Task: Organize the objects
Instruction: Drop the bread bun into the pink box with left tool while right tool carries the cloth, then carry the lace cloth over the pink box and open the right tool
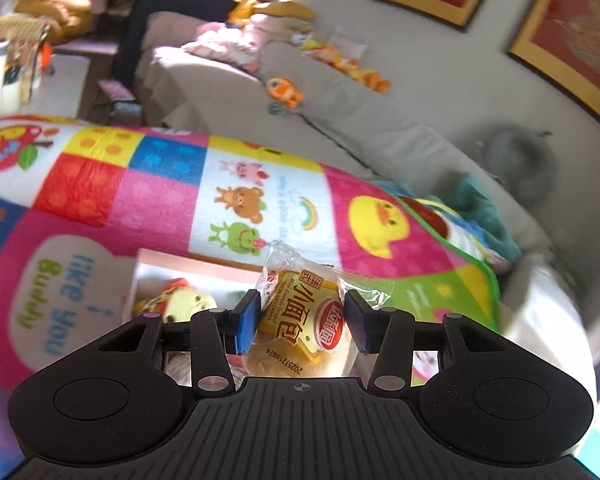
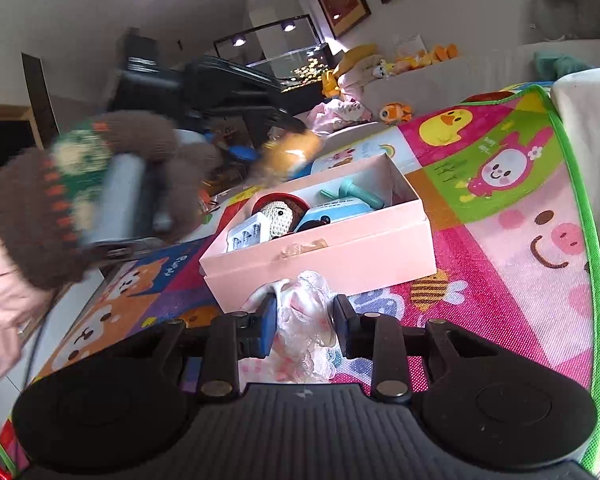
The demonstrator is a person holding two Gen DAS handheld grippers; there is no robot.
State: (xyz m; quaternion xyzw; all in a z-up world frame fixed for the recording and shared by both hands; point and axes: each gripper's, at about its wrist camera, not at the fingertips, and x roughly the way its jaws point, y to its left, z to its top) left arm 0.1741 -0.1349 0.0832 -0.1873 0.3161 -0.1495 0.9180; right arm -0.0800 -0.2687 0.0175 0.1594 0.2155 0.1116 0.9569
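Note:
My left gripper (image 1: 302, 306) is shut on a wrapped mini bread packet (image 1: 296, 332) with yellow and red print, and its blue pads press on both sides of the packet. It hangs above the play mat, near the open pink box (image 1: 156, 264). In the right wrist view the same packet (image 2: 290, 152) shows blurred above the box's far side. My right gripper (image 2: 306, 320) is shut on a crinkly pink-white lacy bundle (image 2: 304, 340), just in front of the pink box (image 2: 320, 256). The box holds a crocheted doll (image 2: 278, 212), blue and teal items and a blister pack.
A colourful cartoon play mat (image 2: 500, 208) covers the surface, edged in green on the right. A hand in a brown knitted glove (image 2: 60, 184) holds the left tool. A grey sofa (image 1: 340, 120) with plush toys runs behind. Framed red pictures hang on the wall.

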